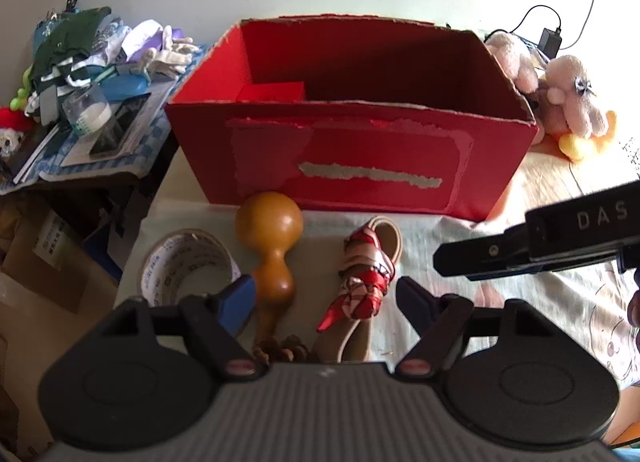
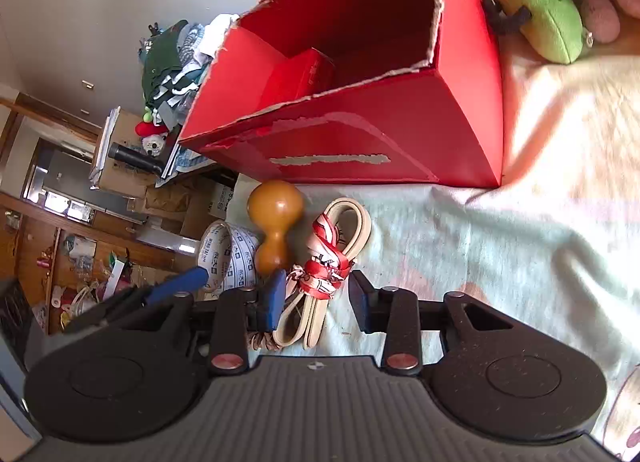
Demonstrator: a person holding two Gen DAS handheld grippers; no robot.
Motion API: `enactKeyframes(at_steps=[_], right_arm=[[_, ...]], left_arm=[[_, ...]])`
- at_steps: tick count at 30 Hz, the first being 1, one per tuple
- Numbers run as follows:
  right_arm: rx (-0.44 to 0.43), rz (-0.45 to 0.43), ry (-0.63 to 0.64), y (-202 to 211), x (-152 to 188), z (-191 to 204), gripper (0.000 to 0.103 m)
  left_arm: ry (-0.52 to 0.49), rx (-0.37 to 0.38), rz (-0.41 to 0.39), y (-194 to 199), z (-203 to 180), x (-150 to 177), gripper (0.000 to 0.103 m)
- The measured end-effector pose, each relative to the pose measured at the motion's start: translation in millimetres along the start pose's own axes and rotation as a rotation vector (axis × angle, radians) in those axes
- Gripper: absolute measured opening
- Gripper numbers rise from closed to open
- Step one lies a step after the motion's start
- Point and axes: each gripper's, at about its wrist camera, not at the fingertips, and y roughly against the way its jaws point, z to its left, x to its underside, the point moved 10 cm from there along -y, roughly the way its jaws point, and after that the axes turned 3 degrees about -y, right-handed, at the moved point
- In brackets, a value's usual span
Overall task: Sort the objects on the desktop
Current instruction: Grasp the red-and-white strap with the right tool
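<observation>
A red cardboard box (image 1: 352,158) stands open on the cloth-covered table; a small red box (image 2: 300,74) lies inside it. In front of it lie a tape roll (image 1: 186,262), a brown wooden gourd (image 1: 272,246) and a coiled beige strap tied with red-white ribbon (image 1: 368,274). My left gripper (image 1: 326,298) is open, its jaws either side of the gourd's stem and the strap. My right gripper (image 2: 318,298) is open around the strap's (image 2: 332,258) near end, next to the gourd (image 2: 274,214) and tape roll (image 2: 228,258). Its black body (image 1: 540,242) shows at the right of the left wrist view.
Plush toys (image 1: 560,98) sit right of the box, a green one (image 2: 548,18) among them. A cluttered side table (image 1: 88,102) with clothes, gloves and papers stands left. Cardboard boxes (image 1: 52,262) lie below the table's left edge. Pale cloth (image 2: 500,246) spreads to the right.
</observation>
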Motion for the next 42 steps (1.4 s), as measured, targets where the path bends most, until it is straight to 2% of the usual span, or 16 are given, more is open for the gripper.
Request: enactKeyframes(at_steps=[3, 12, 16, 19, 26, 33, 36, 42], right_arm=[[-0.006, 0.017, -0.035, -11, -2, 0, 0.039], [0.028, 0.051, -0.093, -36, -1, -1, 0.039], [0.045, 0.073, -0.104, -49, -2, -3, 0.04], [0.055, 0.087, -0.107, -57, -2, -2, 0.04], [0.08, 0.105, -0.107, -72, 0, -2, 0.045], [0.095, 0.108, -0.131, -81, 0, -9, 0.056], [0.056, 0.122, -0.11, -81, 1, -6, 0.042], [0.051, 0.117, -0.104, -66, -2, -12, 0.036]], left_arm=[[-0.015, 0.002, 0.034, -11, -3, 4, 0.072], [-0.044, 0.093, 0.124, -38, -15, 16, 0.062], [-0.042, 0.115, 0.168, -52, -15, 22, 0.049], [-0.025, 0.136, 0.198, -59, -13, 27, 0.042], [-0.038, 0.139, 0.228, -71, -13, 32, 0.042], [-0.085, 0.136, 0.22, -74, -19, 29, 0.041], [-0.093, 0.144, 0.224, -75, -20, 29, 0.038], [-0.098, 0.185, 0.24, -71, -23, 26, 0.025]])
